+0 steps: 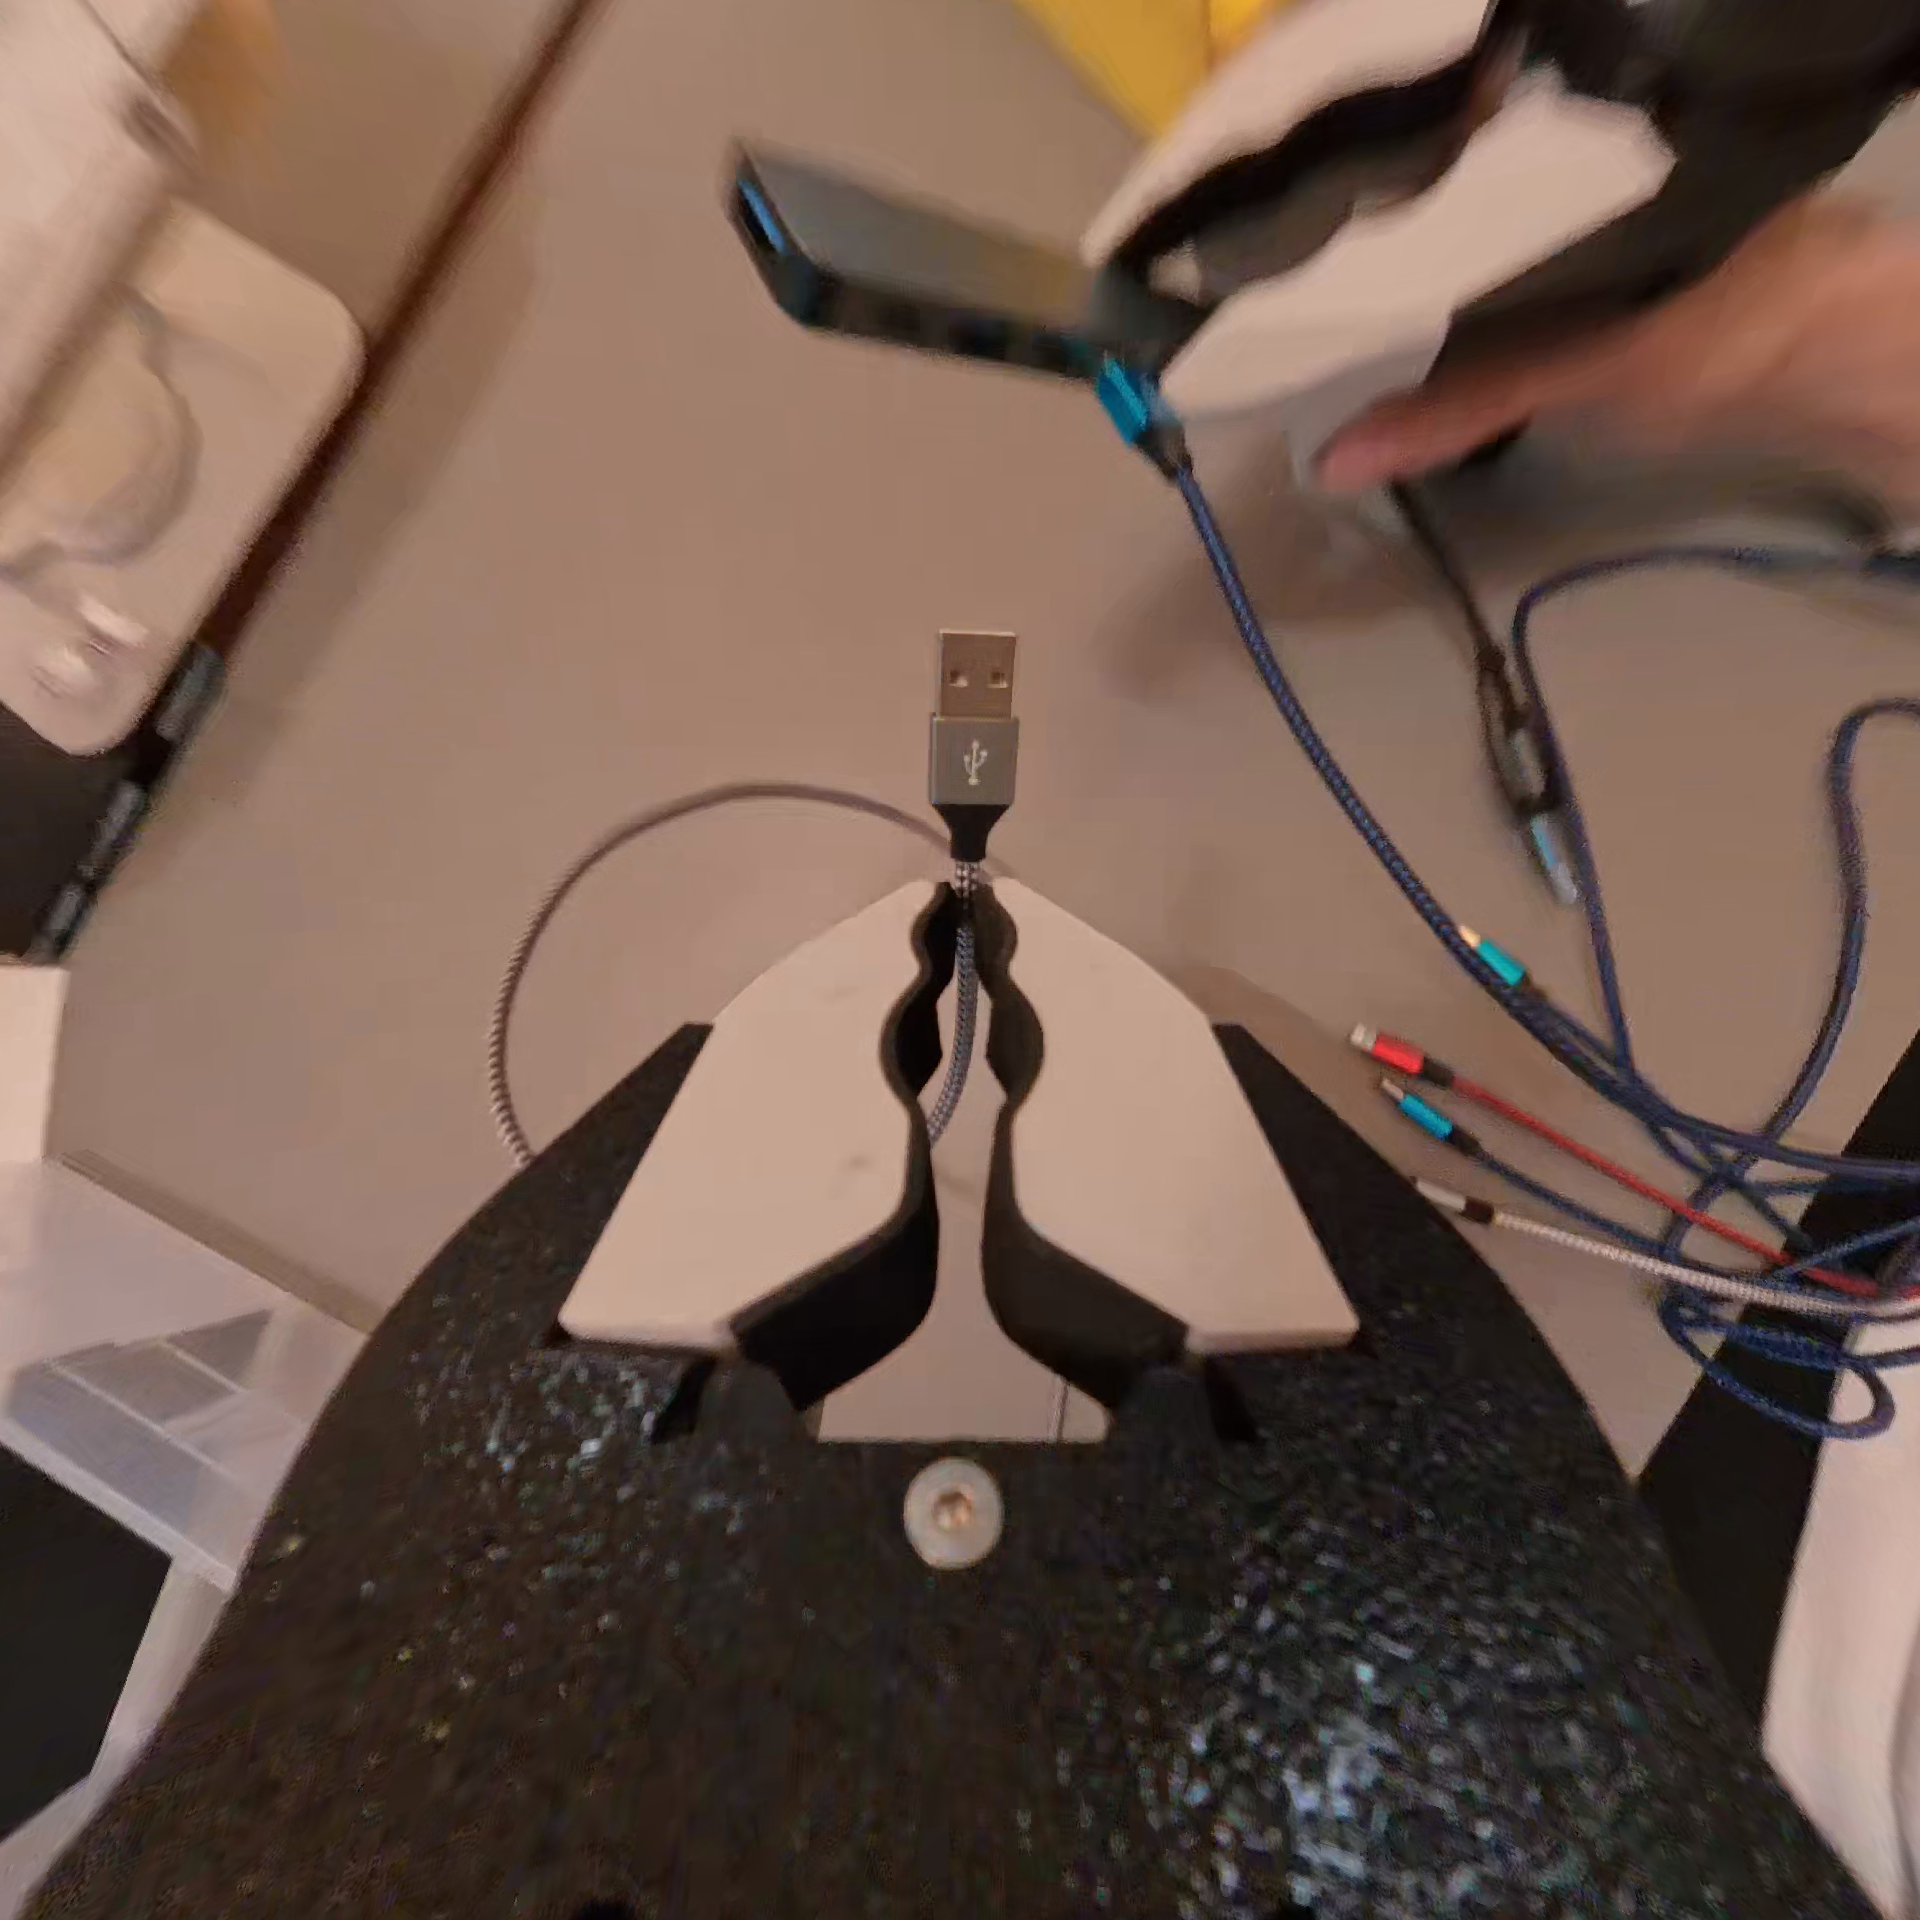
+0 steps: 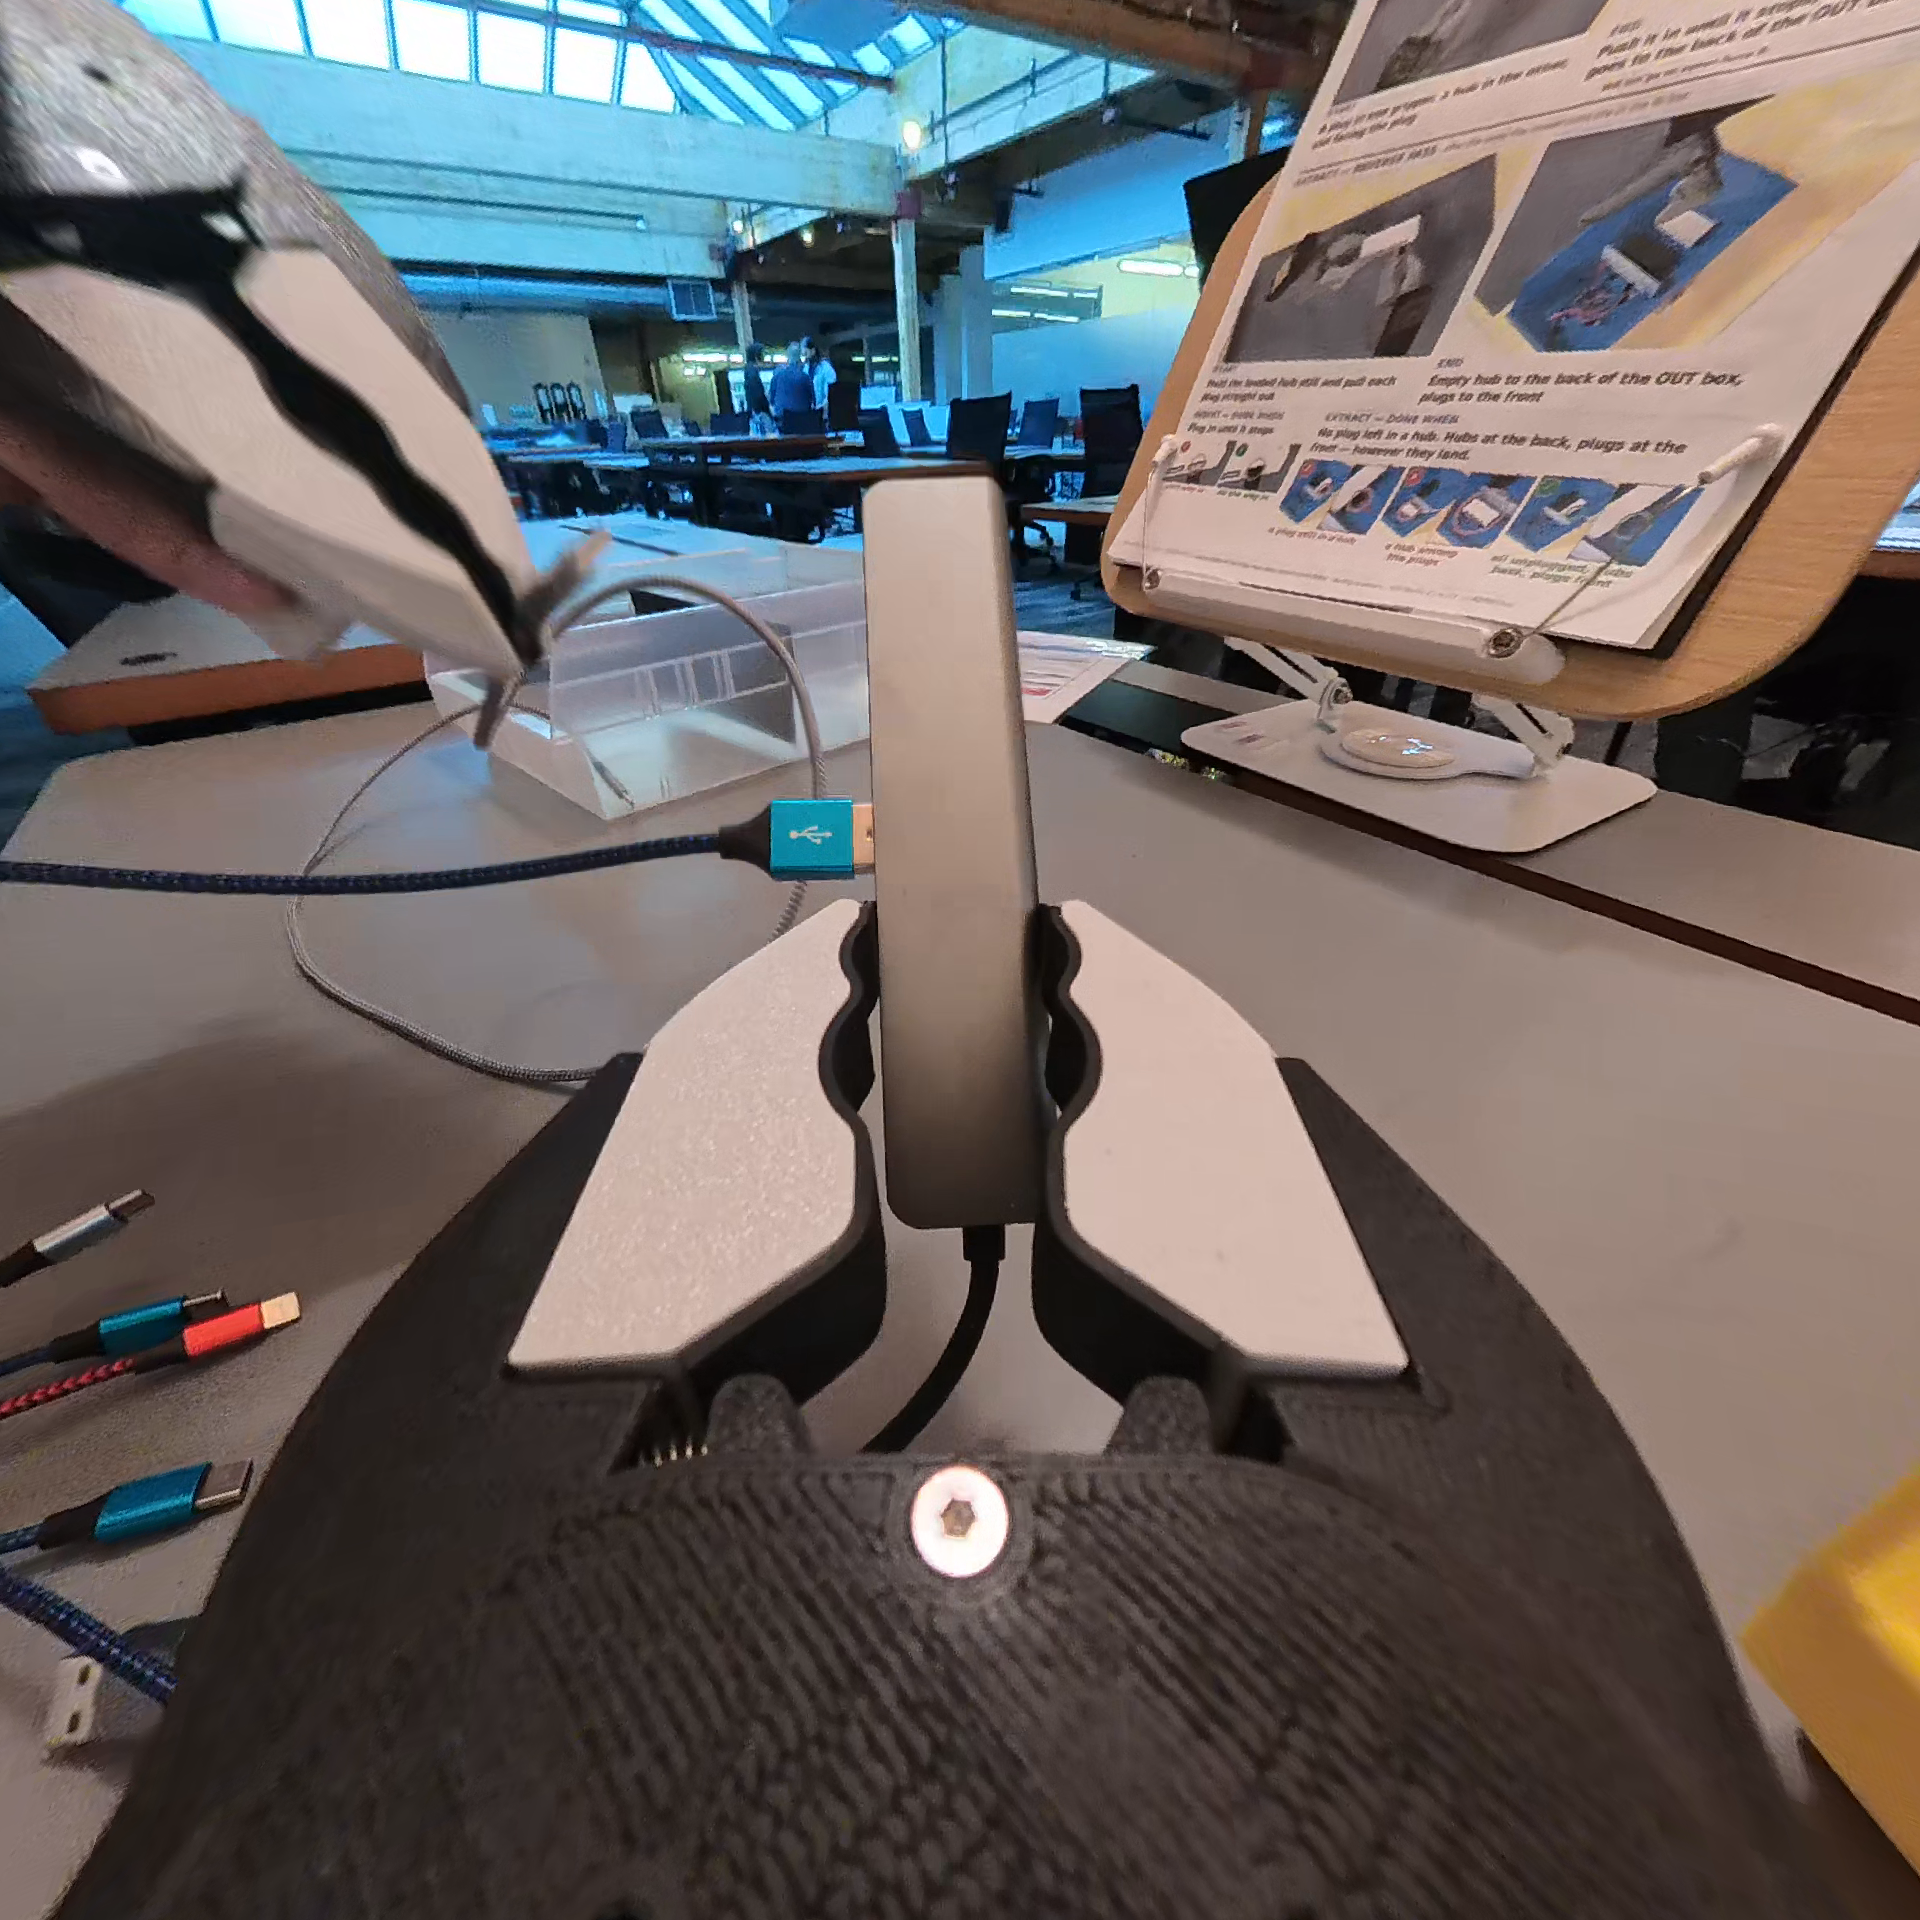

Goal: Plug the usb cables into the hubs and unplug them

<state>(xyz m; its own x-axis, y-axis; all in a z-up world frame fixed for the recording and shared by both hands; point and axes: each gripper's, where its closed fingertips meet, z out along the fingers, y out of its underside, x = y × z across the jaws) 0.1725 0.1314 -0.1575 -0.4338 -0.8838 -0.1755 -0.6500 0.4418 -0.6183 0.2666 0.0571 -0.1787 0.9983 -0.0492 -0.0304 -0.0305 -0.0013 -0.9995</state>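
The step in hand looks like an insertion: the left gripper (image 1: 966,894) has its jaws pinched narrow on the braided grey cable (image 1: 961,1039) just behind its grey USB plug (image 1: 975,727), whose bare metal tongue stands straight out past the jaw tips, in the air and well apart from any port. The right gripper (image 2: 961,914) has its jaws clamped on the flat sides of the hub (image 2: 951,831), a slim dark-grey metal bar with rounded corners that rises beyond the tips, its black lead trailing back between the jaws. A blue-sleeved plug (image 2: 816,836) on a braided navy cable is already seated in the hub's side, left of the right jaws. The next move, I judge, calls for turning the grey plug square to a free port on that side, then pushing straight in while the hub is held firm; the cable grip sits behind the plug, so it may flex. Loose red, blue and grey connectors (image 2: 156,1340) lie on the smooth grey desk (image 2: 1455,1039), down-left of the right jaws.
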